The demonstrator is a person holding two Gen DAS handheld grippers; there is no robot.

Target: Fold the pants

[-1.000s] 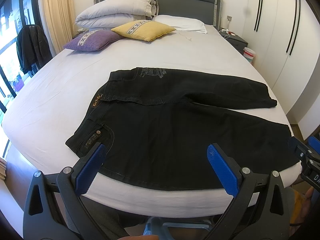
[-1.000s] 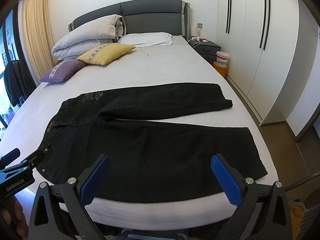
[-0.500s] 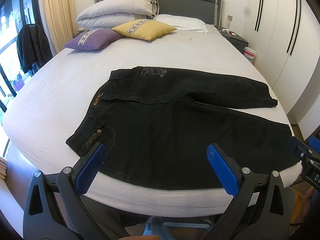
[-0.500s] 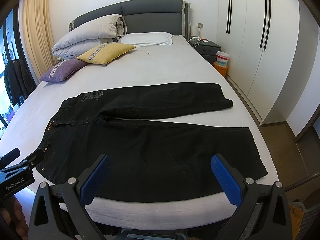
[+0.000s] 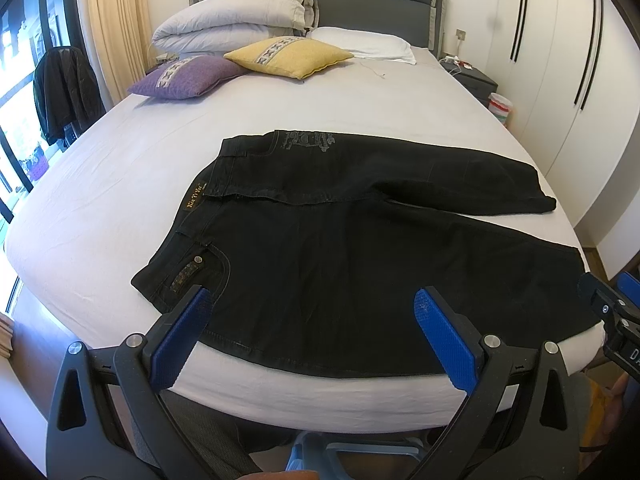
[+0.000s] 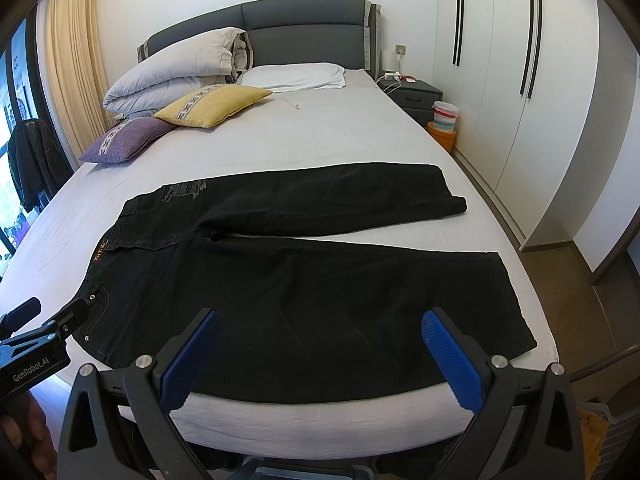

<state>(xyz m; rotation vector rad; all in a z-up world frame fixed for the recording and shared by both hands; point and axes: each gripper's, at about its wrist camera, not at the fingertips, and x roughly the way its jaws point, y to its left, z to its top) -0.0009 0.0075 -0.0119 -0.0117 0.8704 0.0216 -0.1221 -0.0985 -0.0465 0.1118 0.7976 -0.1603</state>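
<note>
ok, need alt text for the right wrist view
Black denim pants lie spread flat across a grey-sheeted bed, legs pointing right. The open right gripper with blue pads hovers over the near leg; yellow and purple cushions sit near the headboard.

One pair of black pants (image 5: 360, 240) lies on one bed (image 5: 120, 184), with two legs spread apart. At the head there are two decorative cushions, one yellow cushion (image 5: 288, 56) and one purple cushion (image 5: 188, 76), plus one flat white pillow (image 5: 364, 44) and one folded duvet (image 5: 228, 20). Two grippers are in view, the left gripper (image 5: 310, 320) and the right gripper (image 6: 320, 340), each with two blue-padded fingers; beside the bed stand one nightstand (image 6: 412, 92) and one jacket (image 5: 64, 88) hanging by the window.
</note>
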